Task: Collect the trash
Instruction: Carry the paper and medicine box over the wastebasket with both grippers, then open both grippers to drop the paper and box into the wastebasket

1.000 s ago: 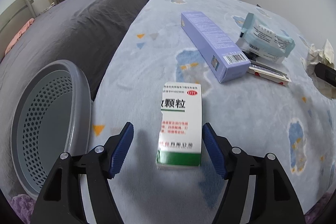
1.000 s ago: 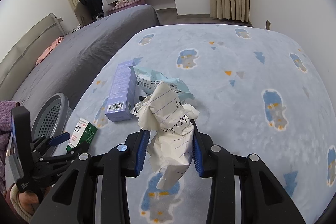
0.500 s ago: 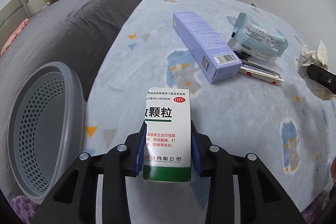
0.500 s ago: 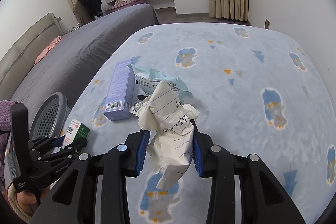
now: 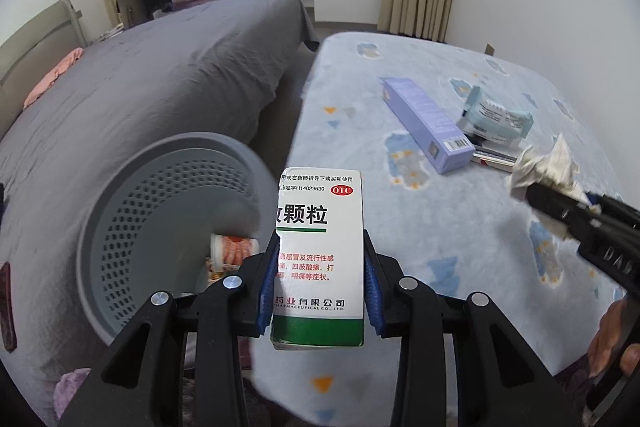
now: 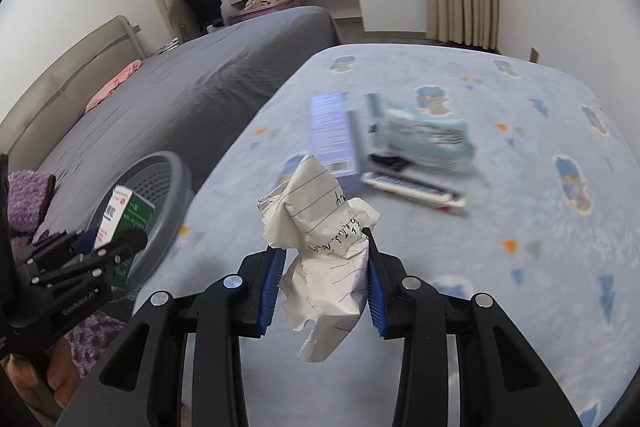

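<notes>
My left tool (image 5: 320, 287) is clamped on a glossy cardboard medicine box (image 5: 320, 251), held above the bed's edge beside the perforated grey basket (image 5: 132, 211). My right tool (image 6: 322, 291) pinches crumpled lined paper (image 6: 320, 251) over the soft blue blanket (image 6: 500, 267).

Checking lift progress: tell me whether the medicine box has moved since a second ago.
Yes. The medicine box, clamped in the left gripper, went from the blanket toward the gray basket.

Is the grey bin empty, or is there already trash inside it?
Not empty. Inside the grey perforated bin, the left wrist view shows a printed wrapper lying near its bottom; how much more lies there cannot be told.
</notes>
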Action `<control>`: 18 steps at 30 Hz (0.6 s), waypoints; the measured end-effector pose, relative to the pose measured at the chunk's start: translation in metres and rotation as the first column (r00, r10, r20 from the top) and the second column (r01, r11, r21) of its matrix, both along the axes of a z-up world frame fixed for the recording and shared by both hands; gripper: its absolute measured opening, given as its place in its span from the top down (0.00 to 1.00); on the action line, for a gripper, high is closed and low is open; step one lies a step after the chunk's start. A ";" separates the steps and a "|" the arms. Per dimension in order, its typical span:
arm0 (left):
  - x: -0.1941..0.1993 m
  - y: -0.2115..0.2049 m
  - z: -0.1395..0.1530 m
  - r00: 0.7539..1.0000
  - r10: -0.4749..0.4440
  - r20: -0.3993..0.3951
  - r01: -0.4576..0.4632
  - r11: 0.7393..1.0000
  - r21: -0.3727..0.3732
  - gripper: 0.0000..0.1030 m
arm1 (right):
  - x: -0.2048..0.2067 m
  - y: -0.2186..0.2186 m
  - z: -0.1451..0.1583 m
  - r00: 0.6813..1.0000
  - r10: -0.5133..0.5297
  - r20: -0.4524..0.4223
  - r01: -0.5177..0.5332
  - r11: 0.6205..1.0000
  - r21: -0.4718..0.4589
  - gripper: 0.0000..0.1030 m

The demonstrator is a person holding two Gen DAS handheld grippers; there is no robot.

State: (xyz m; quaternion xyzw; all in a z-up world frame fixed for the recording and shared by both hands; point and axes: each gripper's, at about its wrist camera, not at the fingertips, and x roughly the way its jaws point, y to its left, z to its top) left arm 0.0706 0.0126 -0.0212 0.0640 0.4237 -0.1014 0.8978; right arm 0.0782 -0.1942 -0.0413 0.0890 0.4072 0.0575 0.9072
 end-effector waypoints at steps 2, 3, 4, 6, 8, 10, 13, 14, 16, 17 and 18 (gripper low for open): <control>-0.004 0.019 0.004 1.000 0.017 0.013 -0.017 1.000 -0.005 0.65 | 0.000 0.023 0.000 1.000 0.030 -0.004 -0.030 1.000 -0.001 0.65; -0.006 0.028 0.006 0.999 0.028 0.016 -0.028 1.000 -0.008 0.65 | 0.000 0.035 0.000 0.999 0.046 -0.006 -0.046 0.999 -0.001 0.65; -0.007 0.037 0.006 0.999 0.039 0.018 -0.039 0.999 -0.011 0.65 | 0.002 0.048 0.000 0.998 0.065 -0.008 -0.065 0.998 -0.001 0.65; -0.010 0.058 0.005 0.998 0.065 0.018 -0.065 0.998 -0.015 0.65 | 0.006 0.072 0.000 0.995 0.098 -0.013 -0.098 0.995 0.006 0.65; -0.010 0.079 0.002 0.996 0.092 0.016 -0.092 0.996 -0.013 0.65 | 0.011 0.091 -0.001 0.992 0.126 -0.019 -0.126 0.992 0.014 0.65; -0.008 0.099 -0.001 0.993 0.118 0.011 -0.118 0.993 -0.009 0.65 | 0.020 0.115 -0.004 0.986 0.162 -0.027 -0.161 0.987 0.019 0.65; -0.003 0.126 -0.008 0.988 0.156 0.000 -0.156 0.988 -0.011 0.65 | 0.031 0.149 -0.009 0.977 0.208 -0.040 -0.207 0.978 0.018 0.65; 0.000 0.136 -0.011 0.985 0.170 -0.004 -0.170 0.985 -0.012 0.65 | 0.035 0.158 -0.011 0.975 0.219 -0.044 -0.219 0.976 0.017 0.65; 0.006 0.152 -0.015 0.981 0.196 -0.010 -0.196 0.981 -0.012 0.65 | 0.044 0.177 -0.015 0.967 0.247 -0.057 -0.247 0.969 0.017 0.65; 0.010 0.160 -0.018 0.978 0.208 -0.015 -0.208 0.978 -0.014 0.65 | 0.049 0.186 -0.016 0.964 0.259 -0.061 -0.259 0.966 0.015 0.65; 0.015 0.167 -0.021 0.975 0.220 -0.018 -0.220 0.975 -0.015 0.65 | 0.052 0.192 -0.017 0.962 0.266 -0.062 -0.266 0.964 0.012 0.65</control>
